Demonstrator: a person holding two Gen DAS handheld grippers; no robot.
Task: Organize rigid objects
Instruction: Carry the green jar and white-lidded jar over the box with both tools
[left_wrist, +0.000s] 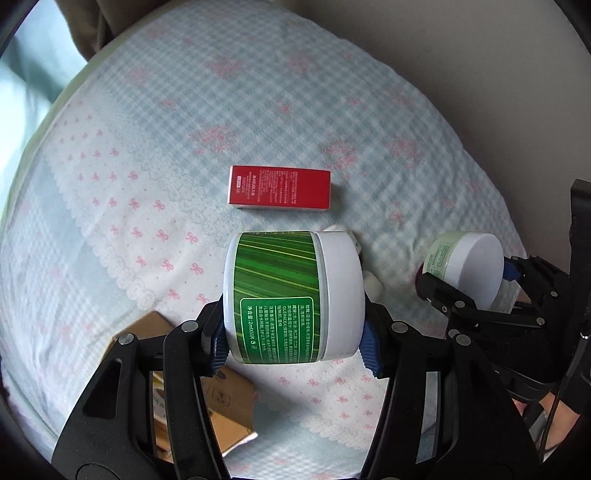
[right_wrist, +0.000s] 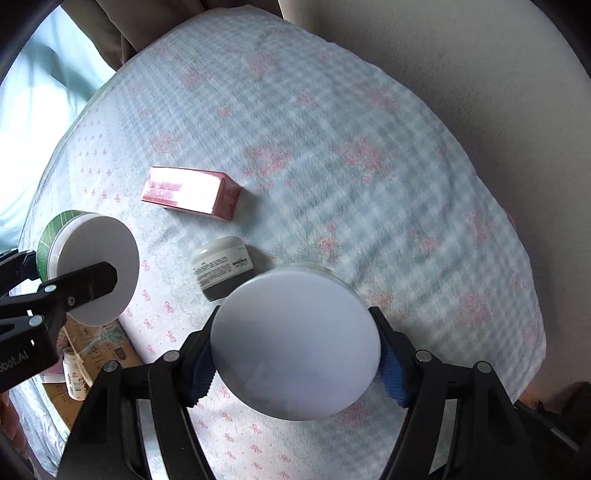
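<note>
A bed (left_wrist: 332, 110) under a pale blue checked blanket with pink bows fills both views; its upper edge runs out against a beige wall.

In the lower centre of the left wrist view the left gripper (left_wrist: 295, 339) has its jaws pinching the green-labelled jar (left_wrist: 291, 295), which lies sideways between the blue pads, white lid to the right, lifted clear of the blanket. Its lower rim is partly covered by the pads.

In the lower centre of the right wrist view the right gripper (right_wrist: 295, 365) has its jaws clamped on the white-lidded jar (right_wrist: 295, 343), the lid facing the camera and hiding nearly all of the body. The left wrist view shows that jar at the right edge with a pale green label.

A cardboard box (left_wrist: 221, 398) sits at the lower left, cut off by the gripper frame; a small white bottle (right_wrist: 74, 373) lies in it.

The red carton (left_wrist: 280, 188) lies flat above the green jar; glare washes it out in the right wrist view.

A small dark jar (right_wrist: 221, 266) with a white lid lies tipped on the blanket just above the right gripper's jar, its print too small to read in full.
</note>
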